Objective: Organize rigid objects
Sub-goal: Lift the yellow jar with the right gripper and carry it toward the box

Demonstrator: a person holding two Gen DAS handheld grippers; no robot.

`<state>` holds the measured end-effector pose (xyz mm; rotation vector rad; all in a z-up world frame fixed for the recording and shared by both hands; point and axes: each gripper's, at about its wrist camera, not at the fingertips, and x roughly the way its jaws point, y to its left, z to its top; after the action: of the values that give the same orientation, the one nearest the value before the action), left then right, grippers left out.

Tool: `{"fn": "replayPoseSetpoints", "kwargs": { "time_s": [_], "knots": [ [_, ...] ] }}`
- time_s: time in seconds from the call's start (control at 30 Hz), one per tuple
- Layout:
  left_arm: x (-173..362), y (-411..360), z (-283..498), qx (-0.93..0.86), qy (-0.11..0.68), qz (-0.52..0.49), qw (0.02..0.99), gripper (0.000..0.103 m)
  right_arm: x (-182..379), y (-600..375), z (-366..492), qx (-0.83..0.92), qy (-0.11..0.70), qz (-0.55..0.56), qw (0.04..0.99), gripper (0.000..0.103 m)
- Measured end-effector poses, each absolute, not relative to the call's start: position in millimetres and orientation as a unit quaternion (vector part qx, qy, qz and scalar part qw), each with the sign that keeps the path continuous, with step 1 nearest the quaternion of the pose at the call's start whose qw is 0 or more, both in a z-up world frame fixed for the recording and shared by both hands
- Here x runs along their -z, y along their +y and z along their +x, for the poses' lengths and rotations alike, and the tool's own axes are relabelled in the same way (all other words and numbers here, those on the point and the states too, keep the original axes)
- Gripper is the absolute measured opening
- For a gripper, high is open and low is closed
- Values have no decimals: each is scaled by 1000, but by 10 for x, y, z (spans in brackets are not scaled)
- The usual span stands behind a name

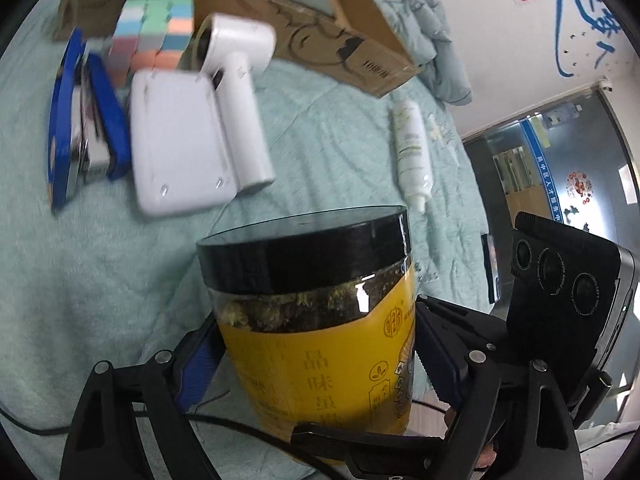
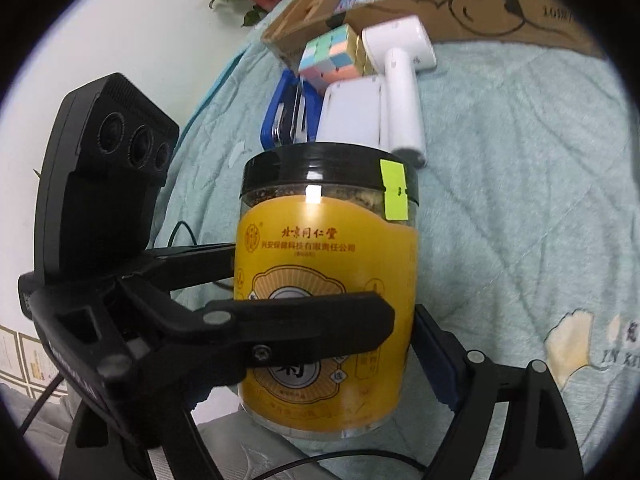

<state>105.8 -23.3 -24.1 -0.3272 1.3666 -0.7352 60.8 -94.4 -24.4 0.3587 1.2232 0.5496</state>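
I see a yellow-labelled jar (image 1: 316, 320) with a black lid (image 1: 304, 248) upright on the pale green blanket (image 1: 100, 260). It stands between both spread grippers, left gripper (image 1: 316, 364) and right gripper (image 2: 404, 344); whether pads touch is unclear. Rigid, smooth, probably light: I'd clamp the mid-label.

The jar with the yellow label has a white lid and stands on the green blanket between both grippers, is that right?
Not quite. The jar has a black lid, not white, as the right wrist view shows. The rest holds: it stands on the green blanket between both grippers.
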Motion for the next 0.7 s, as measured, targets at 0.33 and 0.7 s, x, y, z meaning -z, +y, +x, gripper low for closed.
{"fn": "replayPoseSetpoints", "kwargs": {
  "time_s": [0.33, 0.7],
  "knots": [
    [-910, -516, 1536, 373, 494, -73, 782, 85, -571, -1425, 918, -257, 456, 132, 842, 85],
    [-1964, -954, 2864, 381, 442, -61, 810, 85, -1584, -1810, 1889, -267, 396, 94, 874, 85]
  ]
}}
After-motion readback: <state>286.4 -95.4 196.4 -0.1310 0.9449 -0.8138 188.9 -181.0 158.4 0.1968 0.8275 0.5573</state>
